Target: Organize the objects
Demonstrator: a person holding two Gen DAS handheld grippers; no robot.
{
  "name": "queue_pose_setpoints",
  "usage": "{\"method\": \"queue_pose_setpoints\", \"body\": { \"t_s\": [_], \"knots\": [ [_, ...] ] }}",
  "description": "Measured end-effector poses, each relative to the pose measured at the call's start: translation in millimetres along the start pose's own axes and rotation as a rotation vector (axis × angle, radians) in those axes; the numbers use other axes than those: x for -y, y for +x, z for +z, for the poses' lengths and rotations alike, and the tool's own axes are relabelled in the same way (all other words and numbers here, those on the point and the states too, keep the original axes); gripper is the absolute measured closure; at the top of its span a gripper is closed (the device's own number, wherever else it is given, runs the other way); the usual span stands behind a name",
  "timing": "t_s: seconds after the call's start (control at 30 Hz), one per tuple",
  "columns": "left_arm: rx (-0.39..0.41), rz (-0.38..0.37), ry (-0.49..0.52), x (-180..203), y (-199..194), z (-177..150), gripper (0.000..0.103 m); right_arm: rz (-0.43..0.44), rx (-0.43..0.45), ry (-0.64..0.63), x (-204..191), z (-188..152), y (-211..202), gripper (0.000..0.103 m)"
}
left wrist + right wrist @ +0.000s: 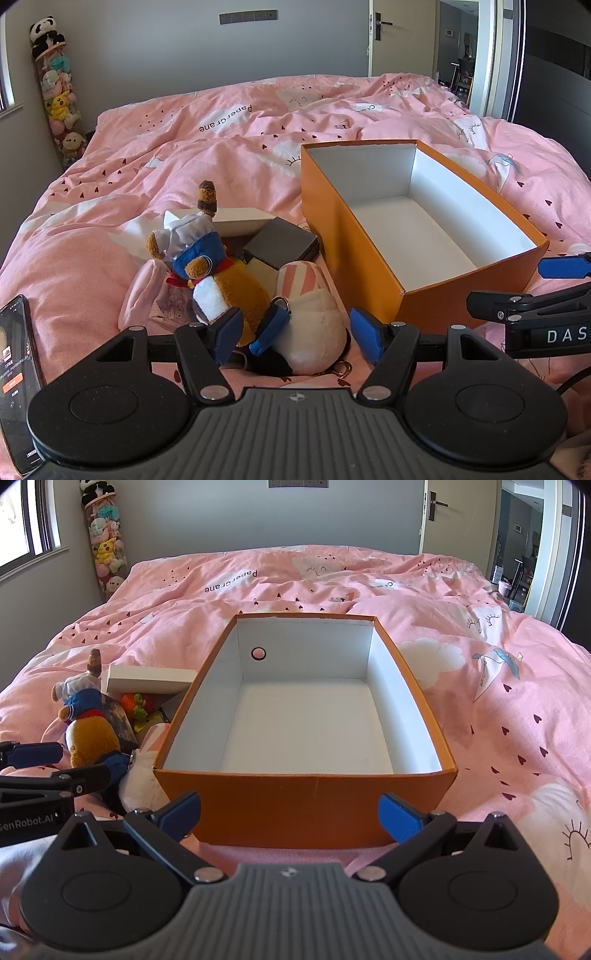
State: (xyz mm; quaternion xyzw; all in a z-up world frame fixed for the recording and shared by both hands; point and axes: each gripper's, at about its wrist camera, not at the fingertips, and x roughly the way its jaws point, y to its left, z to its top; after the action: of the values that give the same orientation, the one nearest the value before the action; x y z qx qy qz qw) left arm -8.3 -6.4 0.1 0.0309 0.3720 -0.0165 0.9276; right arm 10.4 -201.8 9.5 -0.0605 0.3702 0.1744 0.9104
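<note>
An open orange box [343,236] with a bare white inside stands on the pink bed; it also fills the middle of the right wrist view [306,797]. Left of it lies a pile: a brown plush bear in blue and white [221,284], a white and pink plush [314,325], a dark grey box [280,242] and a white box [240,218]. My left gripper [297,336] is open, its jaws standing either side of the two plush toys. My right gripper [290,814] is open and empty, just in front of the orange box's near wall.
A phone [16,373] with its screen lit lies at the left on the bed. A tall tube of plush toys [59,96] stands in the far left corner. A door [402,37] and an open doorway are at the back right. The pink duvet [221,147] is rumpled.
</note>
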Motion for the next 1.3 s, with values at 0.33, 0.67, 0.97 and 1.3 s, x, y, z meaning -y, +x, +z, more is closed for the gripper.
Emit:
{"method": "queue_pose_setpoints", "body": {
  "t_s": [0.33, 0.67, 0.97, 1.3],
  "knots": [
    [-0.004, -0.002, 0.002, 0, 0, 0, 0.024, 0.002, -0.002, -0.003, -1, -1, 1, 0.001],
    [0.019, -0.014, -0.016, -7, -4, 2, 0.025, 0.039, 0.028, 0.009, 5, 8, -7, 0.001],
    [0.018, -0.026, -0.146, -42, -9, 19, 0.040, 0.113, 0.115, -0.144, -17, 38, -14, 0.015],
    [-0.106, -0.024, -0.361, -85, 26, 30, 0.033, 0.231, 0.069, -0.395, -77, 71, 24, 0.064]
  ]
}}
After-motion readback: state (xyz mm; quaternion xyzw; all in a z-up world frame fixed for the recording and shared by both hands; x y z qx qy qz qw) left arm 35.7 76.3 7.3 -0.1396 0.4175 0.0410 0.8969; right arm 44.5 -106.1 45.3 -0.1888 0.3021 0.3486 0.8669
